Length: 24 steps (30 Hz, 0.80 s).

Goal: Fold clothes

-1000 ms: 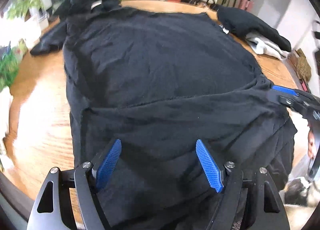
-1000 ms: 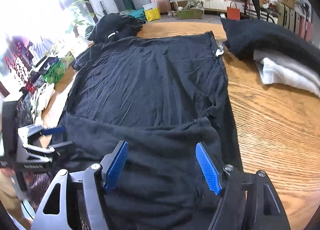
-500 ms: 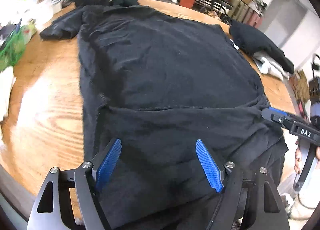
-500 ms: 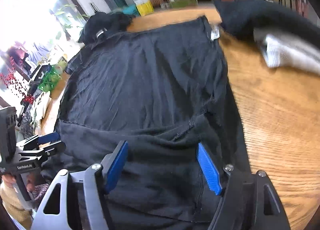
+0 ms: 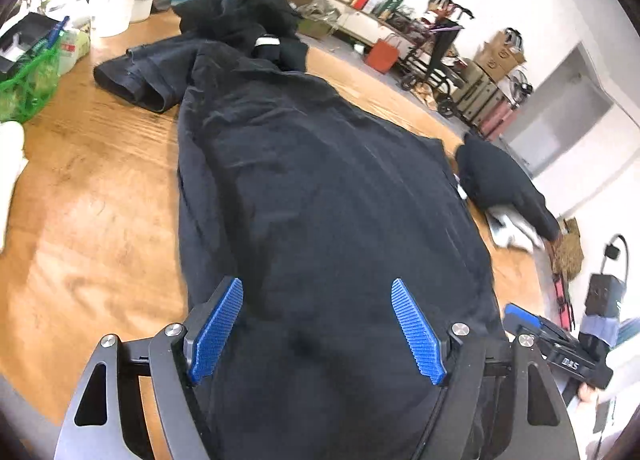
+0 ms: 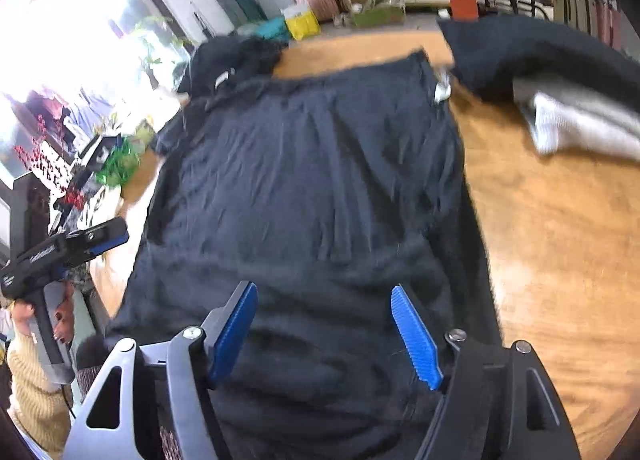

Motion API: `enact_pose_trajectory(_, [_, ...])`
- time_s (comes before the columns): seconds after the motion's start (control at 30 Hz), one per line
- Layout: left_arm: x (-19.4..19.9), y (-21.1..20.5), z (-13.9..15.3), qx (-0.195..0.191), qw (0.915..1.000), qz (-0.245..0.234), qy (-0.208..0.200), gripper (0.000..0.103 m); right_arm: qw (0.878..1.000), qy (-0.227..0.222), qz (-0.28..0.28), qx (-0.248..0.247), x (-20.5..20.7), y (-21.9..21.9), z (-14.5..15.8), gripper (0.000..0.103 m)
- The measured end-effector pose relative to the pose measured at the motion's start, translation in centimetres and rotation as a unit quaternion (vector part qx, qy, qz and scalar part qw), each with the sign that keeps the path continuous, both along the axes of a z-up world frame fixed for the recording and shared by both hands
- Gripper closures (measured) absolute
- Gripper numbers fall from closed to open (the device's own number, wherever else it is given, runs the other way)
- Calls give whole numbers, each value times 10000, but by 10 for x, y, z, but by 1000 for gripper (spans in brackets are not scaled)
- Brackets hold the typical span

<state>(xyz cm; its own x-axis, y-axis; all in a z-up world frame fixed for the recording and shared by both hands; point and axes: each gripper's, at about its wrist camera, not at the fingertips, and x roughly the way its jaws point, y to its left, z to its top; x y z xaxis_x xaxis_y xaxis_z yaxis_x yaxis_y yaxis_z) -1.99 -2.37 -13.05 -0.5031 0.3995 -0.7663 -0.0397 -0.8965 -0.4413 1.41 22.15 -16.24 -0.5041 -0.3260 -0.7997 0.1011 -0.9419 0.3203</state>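
Below both grippers' spread fingers [image 5: 216, 328], black shirt [image 5: 320, 196] flat on wood table [image 5: 92, 188], nothing grasped, w/ gap

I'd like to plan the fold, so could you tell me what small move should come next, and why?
Probably lower the left hand-held gripper onto the near edge of the black shirt and close: both it and the right hand-held gripper are open, holding nothing, above the flat shirt.
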Motion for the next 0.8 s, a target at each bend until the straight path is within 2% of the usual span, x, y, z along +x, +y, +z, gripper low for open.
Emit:
enact_pose_trajectory(0.1, [-20, 1, -18, 108, 9997, 72, -219, 26, 9995, -18, -189, -263, -25, 9, -1, 29])
enact_pose_trajectory(0.17, [-27, 1, -29, -64, 9994, 151, -306, 27, 9981, -174, -281, -528, -43, 13, -7, 29])
enact_pose_trajectory(0.2, [-26, 0, -29, -177, 9995, 168, -212, 27, 9976, -225, -320, -580, -50, 14, -11, 29])
enact_pose_trajectory(0.3, [-25, -1, -29, -596, 9981, 114, -125, 27, 9970, -347, -439, -531, -70, 14, -23, 30])
enact_pose_trajectory(0.43, [-22, -4, -31, -947, 9955, -3, -101, 27, 9966, -468, -669, -137, -89, 17, -38, 30])
enact_pose_trajectory(0.6, [-26, -11, -30, -648, 9976, 33, -247, 27, 9953, -568, -771, -162, -97, 28, -40, 34])
enact_pose_trajectory(0.67, [-30, -12, -25, -198, 9989, -26, -425, 27, 9956, -628, -675, -168, -100, 26, -35, 34])
enact_pose_trajectory(0.7, [-32, -12, -20, 167, 9990, -133, -390, 27, 9969, -511, -573, -145, -103, 23, -28, 34])
enact_pose_trajectory(0.73, [-36, -10, -13, 286, 9991, -188, -267, 27, 9980, -365, -493, -126, -107, 18, -21, 33])
enact_pose_trajectory(0.77, [-42, -8, -6, 264, 9994, -206, -115, 27, 9989, -218, -413, -106, -110, 14, -15, 32])
enact_pose_trajectory(0.8, [-49, -4, 1, 58, 9998, -176, 42, 27, 9992, -122, -372, -103, -116, 11, -11, 28])
